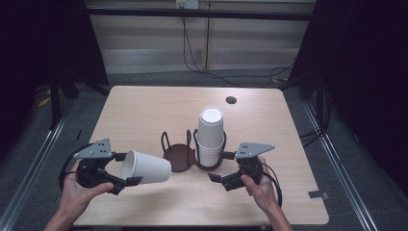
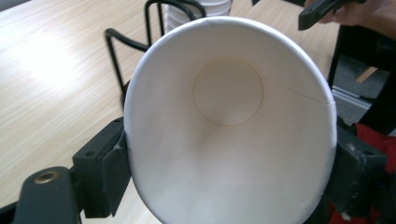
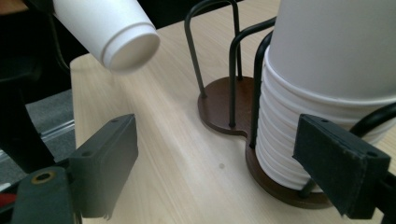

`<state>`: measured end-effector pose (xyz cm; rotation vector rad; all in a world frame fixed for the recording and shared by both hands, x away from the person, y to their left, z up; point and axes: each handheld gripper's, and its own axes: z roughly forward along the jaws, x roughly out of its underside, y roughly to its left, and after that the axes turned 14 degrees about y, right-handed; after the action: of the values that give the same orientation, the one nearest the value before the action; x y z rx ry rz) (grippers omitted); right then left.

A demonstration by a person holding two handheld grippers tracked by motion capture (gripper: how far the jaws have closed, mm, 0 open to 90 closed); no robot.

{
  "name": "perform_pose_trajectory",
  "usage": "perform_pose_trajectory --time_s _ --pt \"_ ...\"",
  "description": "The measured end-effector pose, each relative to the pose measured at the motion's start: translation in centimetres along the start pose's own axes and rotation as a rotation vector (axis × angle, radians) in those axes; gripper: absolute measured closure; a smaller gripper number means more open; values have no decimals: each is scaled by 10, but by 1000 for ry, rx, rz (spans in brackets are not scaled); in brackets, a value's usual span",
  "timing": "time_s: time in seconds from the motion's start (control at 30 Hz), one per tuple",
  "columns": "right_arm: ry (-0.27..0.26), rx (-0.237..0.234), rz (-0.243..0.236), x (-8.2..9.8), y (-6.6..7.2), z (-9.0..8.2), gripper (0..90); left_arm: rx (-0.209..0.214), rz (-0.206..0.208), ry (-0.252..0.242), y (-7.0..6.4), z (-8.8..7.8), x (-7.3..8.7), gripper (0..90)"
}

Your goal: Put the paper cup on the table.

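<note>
Currently you are holding a white paper cup (image 1: 146, 167) in your left gripper (image 1: 126, 169), lying on its side above the near left part of the wooden table (image 1: 144, 110). Its two black jaws are pressing on the rim from opposite sides, part-way closed, and the rim is bowing into an oval. In the left gripper view the cup's mouth is facing the camera; the round bottom and a side seam are showing inside. No print, logo or lettering is showing on it, inside or out.

The cup's base is pointing toward the cup holder (image 1: 182, 156), a dark wire rack on a brown figure-eight base near the table's middle. It is hanging just beside the rack's empty left bay, clear of the wires.

You are keeping your right gripper (image 1: 222, 166) low over the table, just beside the right bay. Its jaws are standing wide apart with nothing between the pads; in the right gripper view one jaw is sitting close to the stack of paper cups (image 1: 210, 134), though whether it is touching is hard to tell. That stack is standing upside down in the right bay, rims ribbed at the bottom, and is unmarked as well.

A small dark round hole (image 1: 231, 100) is sitting in the tabletop near the far edge.
</note>
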<state>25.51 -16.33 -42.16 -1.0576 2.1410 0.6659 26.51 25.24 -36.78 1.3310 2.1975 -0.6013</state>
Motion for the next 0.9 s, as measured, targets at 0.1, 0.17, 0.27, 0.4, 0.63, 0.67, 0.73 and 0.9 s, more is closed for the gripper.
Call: perform_pose_trajectory --time_s 0.1,0.17,0.27,0.4,0.63,0.67,0.73,0.9 --pt "-9 3 2 -1 0 -3 138 -4 -7 36 6 -4 3 157" --pt "-14 3 4 -1 0 -3 138 -14 -27 51 12 -6 5 157" --pt "-7 7 6 0 0 -3 138 -47 -49 77 21 -11 6 157" --pt "0 6 6 0 0 -2 138 -78 -49 99 31 -14 2 155" --pt "3 3 7 0 0 -2 139 -153 -59 179 47 -10 -9 150" --pt "3 4 7 0 0 -2 139 -157 -63 191 48 -9 -10 150" --pt "3 1 6 0 0 -1 139 -161 -69 213 54 -7 -11 149" --pt "21 -8 5 1 1 1 139 -179 -81 297 70 0 -16 149"
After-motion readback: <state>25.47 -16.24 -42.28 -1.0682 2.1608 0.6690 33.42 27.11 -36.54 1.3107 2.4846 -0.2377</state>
